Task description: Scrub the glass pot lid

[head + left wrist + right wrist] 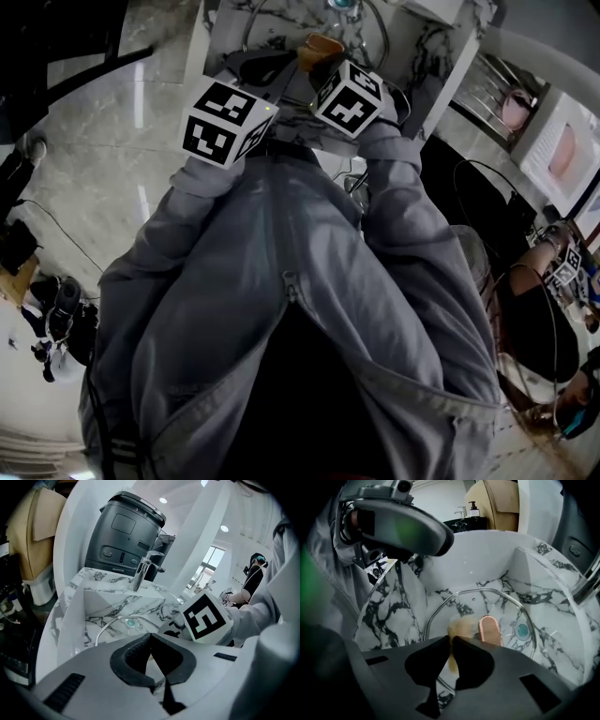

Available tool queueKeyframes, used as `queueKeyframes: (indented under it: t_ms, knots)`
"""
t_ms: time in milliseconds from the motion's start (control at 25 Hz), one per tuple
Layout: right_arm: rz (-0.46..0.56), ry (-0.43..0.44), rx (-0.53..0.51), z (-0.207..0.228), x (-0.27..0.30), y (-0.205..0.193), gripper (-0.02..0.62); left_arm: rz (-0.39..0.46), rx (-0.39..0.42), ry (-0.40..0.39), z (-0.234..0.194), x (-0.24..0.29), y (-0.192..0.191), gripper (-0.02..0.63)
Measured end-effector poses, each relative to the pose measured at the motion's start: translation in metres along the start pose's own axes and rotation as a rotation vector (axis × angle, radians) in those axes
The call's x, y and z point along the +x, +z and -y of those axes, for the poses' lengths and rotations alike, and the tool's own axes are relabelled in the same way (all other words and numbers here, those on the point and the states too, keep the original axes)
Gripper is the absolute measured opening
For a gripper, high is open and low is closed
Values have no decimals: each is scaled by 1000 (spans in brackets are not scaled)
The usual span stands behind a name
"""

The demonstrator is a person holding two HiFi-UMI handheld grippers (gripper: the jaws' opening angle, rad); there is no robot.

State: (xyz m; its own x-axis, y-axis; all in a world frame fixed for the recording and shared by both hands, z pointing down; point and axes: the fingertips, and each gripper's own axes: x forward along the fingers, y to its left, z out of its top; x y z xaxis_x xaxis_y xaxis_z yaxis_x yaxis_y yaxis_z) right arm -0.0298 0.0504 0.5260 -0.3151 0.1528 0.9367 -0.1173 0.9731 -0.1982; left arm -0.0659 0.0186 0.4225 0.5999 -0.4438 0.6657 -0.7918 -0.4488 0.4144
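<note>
Sink (405, 604) holds glass lid (487, 606) | left tongs (150, 637) clenched | right tongs (451, 639) grasping tan sponge (461, 625)

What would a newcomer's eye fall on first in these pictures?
Probably the black-and-white marker cubes at the top of the head view, above the person's grey jacket. In the right gripper view, a glass pot lid lies in the marble sink, and the right gripper is shut on a tan sponge above it.
</note>
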Motion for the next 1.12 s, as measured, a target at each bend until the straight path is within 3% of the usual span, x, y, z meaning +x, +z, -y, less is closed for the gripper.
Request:
queueKeyframes:
  t_ms: [400,520,920,1120]
  knots:
    - [-55,-136,-7,-3,14,-13,46,12,-4,8,9,-13,-15,11]
    - [-72,-142,-8,2,19,-12,46,10,-3,8,12,-12,-19,11]
    - [-117,22,-29,-27,38,-21,46,1,-12,9,15,-11,-26,11]
    - [-139,149,-29,-49,44,-25,46,-1,-8,6,16,-12,-26,11]
